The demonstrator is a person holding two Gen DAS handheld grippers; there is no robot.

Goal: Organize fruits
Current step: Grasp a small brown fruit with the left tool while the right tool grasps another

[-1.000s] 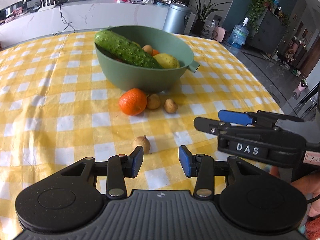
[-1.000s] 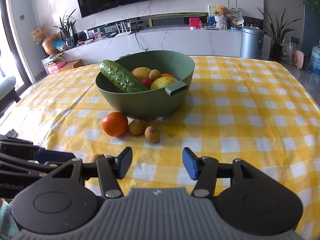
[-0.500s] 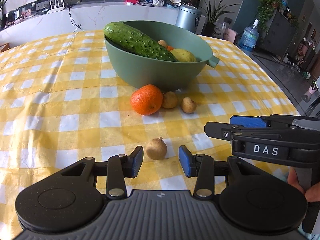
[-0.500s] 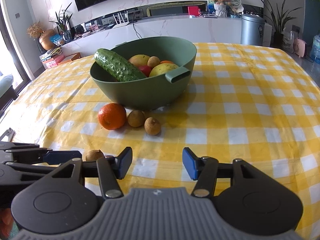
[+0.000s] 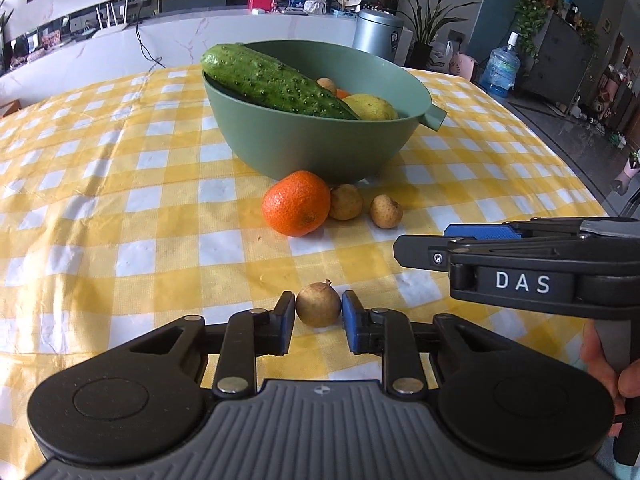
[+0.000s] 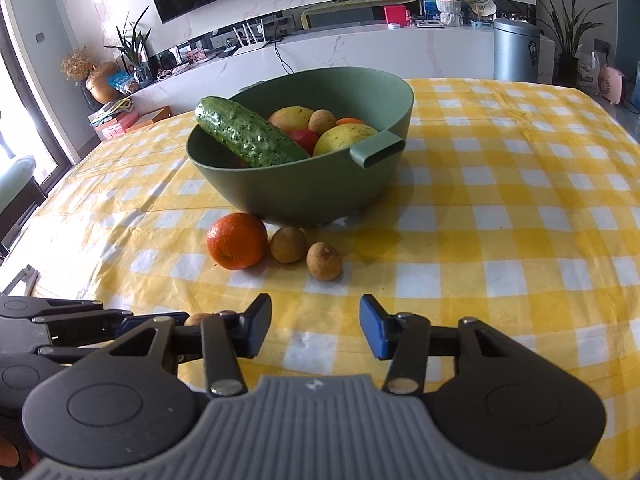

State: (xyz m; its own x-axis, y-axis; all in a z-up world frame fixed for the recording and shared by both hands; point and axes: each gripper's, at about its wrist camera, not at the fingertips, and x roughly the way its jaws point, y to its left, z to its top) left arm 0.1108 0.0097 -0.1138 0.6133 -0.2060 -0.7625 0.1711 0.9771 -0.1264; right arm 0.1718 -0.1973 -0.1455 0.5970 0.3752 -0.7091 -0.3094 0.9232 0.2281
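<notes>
Left wrist view: left gripper point(image 5: 319, 316) pinching longan point(image 5: 318, 305) on tablecloth point(image 5: 120, 216).

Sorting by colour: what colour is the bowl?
Green bowl, clearest in the right wrist view.

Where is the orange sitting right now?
In the left wrist view the orange lies on the checked tablecloth, just in front of the green bowl, with a small brown fruit touching its right side.

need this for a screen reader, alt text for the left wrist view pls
The left gripper is shut on a small brown fruit on a yellow checked tablecloth. Beyond it an orange and two more small fruits lie before a green bowl holding a cucumber.
</notes>
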